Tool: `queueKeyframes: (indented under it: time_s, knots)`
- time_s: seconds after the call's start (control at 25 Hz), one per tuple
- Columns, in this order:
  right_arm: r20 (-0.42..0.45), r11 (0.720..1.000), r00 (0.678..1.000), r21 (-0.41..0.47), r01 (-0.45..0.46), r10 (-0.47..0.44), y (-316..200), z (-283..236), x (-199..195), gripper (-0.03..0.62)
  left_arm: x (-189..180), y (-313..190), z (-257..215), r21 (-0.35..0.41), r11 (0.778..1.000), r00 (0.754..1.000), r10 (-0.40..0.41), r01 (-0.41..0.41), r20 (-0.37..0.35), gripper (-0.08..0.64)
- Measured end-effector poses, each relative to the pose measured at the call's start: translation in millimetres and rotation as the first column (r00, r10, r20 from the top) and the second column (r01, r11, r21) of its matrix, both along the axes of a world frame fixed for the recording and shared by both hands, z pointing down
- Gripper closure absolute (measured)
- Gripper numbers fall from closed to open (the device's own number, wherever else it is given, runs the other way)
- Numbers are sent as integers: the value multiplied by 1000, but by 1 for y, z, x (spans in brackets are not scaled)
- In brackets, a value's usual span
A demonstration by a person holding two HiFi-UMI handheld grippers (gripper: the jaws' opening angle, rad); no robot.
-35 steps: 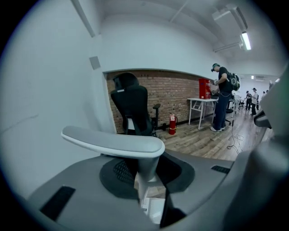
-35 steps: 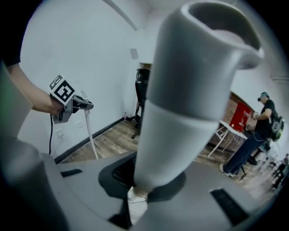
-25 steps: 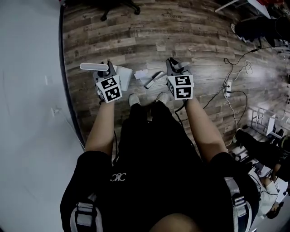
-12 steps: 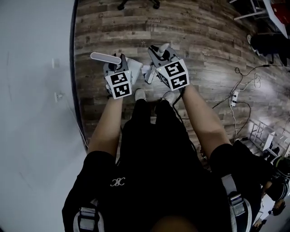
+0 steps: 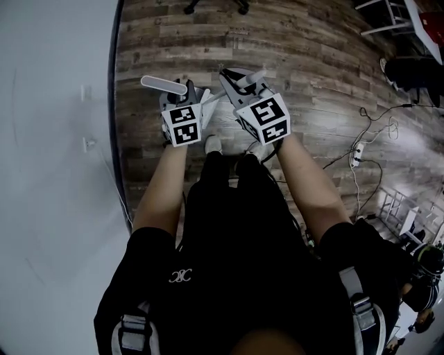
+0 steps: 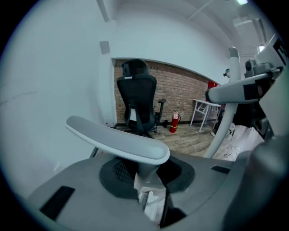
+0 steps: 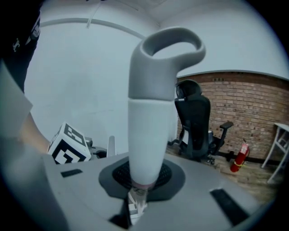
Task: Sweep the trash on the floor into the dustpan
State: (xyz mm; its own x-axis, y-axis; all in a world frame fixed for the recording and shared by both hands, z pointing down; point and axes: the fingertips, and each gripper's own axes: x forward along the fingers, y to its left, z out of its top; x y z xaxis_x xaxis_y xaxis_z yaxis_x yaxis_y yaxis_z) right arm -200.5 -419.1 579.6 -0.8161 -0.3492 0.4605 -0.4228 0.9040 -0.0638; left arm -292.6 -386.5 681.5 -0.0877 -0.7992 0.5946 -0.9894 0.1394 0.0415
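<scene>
The left claw [image 6: 149, 180] was shut on the dustpan [image 6: 118, 140] handle, and the right claw [image 7: 137, 191] gripped the brush [image 7: 151, 113]. Both tools met low over the floor [image 5: 312, 62] by the feet. Sweeping seemed in hand, though the trash couldn't be made out. The next move called for a short stroke panward.

The head view is dim and low in contrast, darkest in its lower half where the person's black clothing [image 5: 229, 243] loses all detail. The pale wall [image 5: 48, 173] at left looks flat and washed out, and the wide lens bows the boards of the wood floor [image 5: 312, 76]. Both gripper views are brighter, lit evenly from overhead with a ceiling light [image 6: 244, 2] glaring at the left one's top, ringed by black corners and strong fisheye curving; the dustpan handle [image 6: 117, 140] and brush handle [image 7: 149, 126], close to the lens, look slightly soft, the office chair [image 6: 137, 106] behind sharper.
</scene>
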Motion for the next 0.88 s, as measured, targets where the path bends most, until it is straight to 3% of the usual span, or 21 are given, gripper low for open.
queueKeyframes:
  time_s: [0.36,0.68,0.88]
  knots:
    - [79,979,976,12,-204,203,-11,-73,86,551,3,-4,-41,25,998,998,-60,61,-15,466]
    - [121,920,923,104,-378,365,-21,-151,178,551,47,-21,-106,46,999,1000,-1,0,28,466]
    - [123,861,877,170,-479,464,-27,-172,247,551,90,-24,-146,56,997,997,52,-55,59,466]
